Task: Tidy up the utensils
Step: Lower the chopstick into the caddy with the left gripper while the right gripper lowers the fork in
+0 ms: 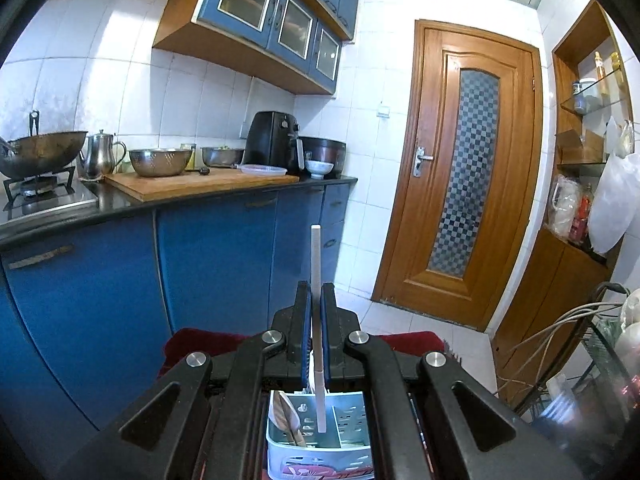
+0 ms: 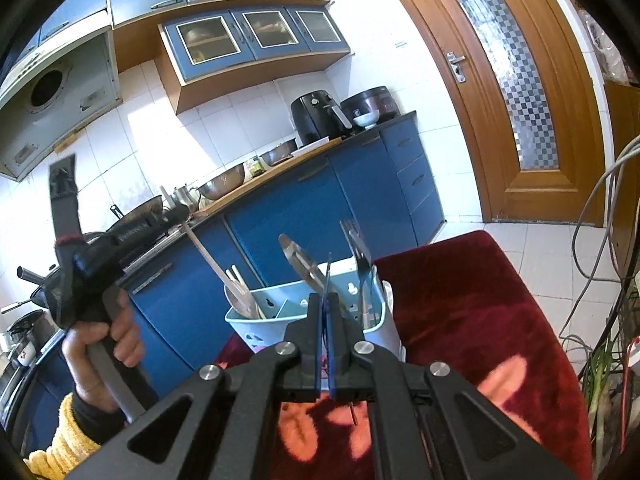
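Holds a pale chopstick pinched between the blue pads of the left gripper, jaws pressed tight on it partway along its length. Keeps it close to upright in the left wrist view, top end well clear of the fingertips, lower end down within the rim of the light blue utensil caddy; cannot tell which compartment. Shows, in the caddy's left compartment, a wooden spoon leaning against the wall.

Clamps the right gripper shut on a thin dark rod that runs up past the fingertips and out below the pads; too slender to tell what kind of utensil. Sits just near of the caddy, which stands on a dark red cloth. Finds a fork tines-up in the right compartment and metal tongs slanting out of the middle. Catches, at the left of the right wrist view, a hand in a yellow sleeve wrapped around the handle of the left tool, with the chopstick slanting from it down towards the caddy's left side.

Looks beyond onto blue cabinets on the far side, with a black air fryer on the counter, and a wooden door to the right
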{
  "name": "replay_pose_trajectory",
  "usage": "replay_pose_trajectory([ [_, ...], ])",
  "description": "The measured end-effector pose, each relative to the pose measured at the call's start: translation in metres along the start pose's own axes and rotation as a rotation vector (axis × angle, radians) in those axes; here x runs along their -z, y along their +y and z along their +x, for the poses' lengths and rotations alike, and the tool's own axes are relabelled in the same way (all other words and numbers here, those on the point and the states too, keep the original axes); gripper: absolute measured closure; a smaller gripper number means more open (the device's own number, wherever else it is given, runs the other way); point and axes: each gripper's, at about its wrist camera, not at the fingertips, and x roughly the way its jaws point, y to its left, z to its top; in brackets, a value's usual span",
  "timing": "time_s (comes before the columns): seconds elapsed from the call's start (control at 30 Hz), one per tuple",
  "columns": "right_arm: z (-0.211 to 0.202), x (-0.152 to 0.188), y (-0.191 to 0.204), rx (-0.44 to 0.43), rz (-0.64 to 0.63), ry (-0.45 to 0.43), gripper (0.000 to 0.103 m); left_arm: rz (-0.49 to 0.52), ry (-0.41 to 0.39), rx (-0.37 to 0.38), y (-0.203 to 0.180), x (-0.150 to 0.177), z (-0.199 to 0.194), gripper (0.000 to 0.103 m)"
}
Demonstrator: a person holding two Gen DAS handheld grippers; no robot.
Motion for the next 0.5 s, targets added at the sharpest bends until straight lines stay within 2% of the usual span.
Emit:
replay_pose_trajectory([
  [0.23, 0.0, -0.019, 0.004, 0.019, -0.029, -0.048, 0.1, -0.027, 0.065, -0.001, 0.005, 0.024, 0.027, 0.101],
  [0.5, 0.014, -0.042, 0.02, 0.047, -0.089, -0.117, 0.1, -0.019, 0.098, -0.002, 0.008, 0.044, 0.037, 0.101],
])
